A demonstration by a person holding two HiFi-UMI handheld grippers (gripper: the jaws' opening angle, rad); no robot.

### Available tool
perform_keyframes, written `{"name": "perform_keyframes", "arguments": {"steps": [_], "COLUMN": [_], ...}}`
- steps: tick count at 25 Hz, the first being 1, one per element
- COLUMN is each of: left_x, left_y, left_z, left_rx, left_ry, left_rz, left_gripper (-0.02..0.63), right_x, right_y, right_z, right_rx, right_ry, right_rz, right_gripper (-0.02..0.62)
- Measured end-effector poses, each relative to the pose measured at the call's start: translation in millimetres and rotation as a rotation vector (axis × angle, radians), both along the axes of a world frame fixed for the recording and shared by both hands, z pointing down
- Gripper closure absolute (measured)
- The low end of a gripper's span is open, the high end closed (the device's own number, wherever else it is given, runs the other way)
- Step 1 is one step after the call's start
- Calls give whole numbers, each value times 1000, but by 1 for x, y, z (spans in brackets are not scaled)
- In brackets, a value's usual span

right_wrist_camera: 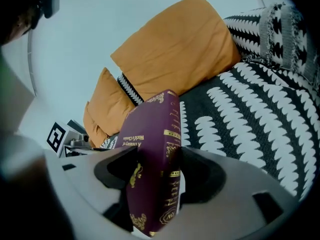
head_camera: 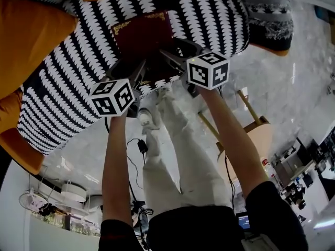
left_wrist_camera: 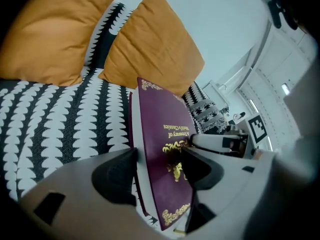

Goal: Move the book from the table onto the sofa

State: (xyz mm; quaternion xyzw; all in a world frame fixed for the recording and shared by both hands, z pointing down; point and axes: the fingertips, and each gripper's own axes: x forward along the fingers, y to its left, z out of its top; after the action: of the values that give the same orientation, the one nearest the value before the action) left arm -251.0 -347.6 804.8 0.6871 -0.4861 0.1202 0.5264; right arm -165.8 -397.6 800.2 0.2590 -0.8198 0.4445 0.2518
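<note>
A maroon book (head_camera: 142, 40) with gilt lettering hangs just above the black-and-white patterned sofa seat (head_camera: 68, 88), held from both sides. My left gripper (head_camera: 132, 71) is shut on its near left edge; in the left gripper view the book (left_wrist_camera: 162, 134) stands on edge between the two pads of this gripper (left_wrist_camera: 159, 170). My right gripper (head_camera: 175, 55) is shut on the near right edge; in the right gripper view the book's spine (right_wrist_camera: 170, 134) sits clamped in that gripper (right_wrist_camera: 157, 174), with the sofa seat (right_wrist_camera: 240, 114) beyond it.
Orange cushions (head_camera: 26, 41) (left_wrist_camera: 150, 49) (right_wrist_camera: 175, 49) lean along the sofa back. A fringed patterned cushion (head_camera: 267, 14) lies at the sofa's right end. Behind me stand a round wooden table (head_camera: 256, 135), cables (head_camera: 140, 145) on the marble floor and the person's legs (head_camera: 178, 156).
</note>
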Motion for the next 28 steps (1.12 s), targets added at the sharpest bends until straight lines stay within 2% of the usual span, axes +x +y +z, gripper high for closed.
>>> {"name": "perform_keyframes", "arguments": {"steps": [9,14,19,28], "left_x": [0,5,9,5], "left_y": [12,18,20,26], "left_z": [45,61,63,70], "left_rx": [-42,-57,-70,-78], "left_ry": [45,38,13,23], "left_rz": [-31,-9,23,45], "left_gripper": [314,314,316,314], "right_x": [0,4,10,12], "right_y": [10,17,19,18], "right_z": [45,60,63,70], "right_rx": [-36,-47,-45,-47], "right_ry": [23,49,87,97], "right_rz": [15,17,6,0], "right_gripper": [318,318,318,316]}}
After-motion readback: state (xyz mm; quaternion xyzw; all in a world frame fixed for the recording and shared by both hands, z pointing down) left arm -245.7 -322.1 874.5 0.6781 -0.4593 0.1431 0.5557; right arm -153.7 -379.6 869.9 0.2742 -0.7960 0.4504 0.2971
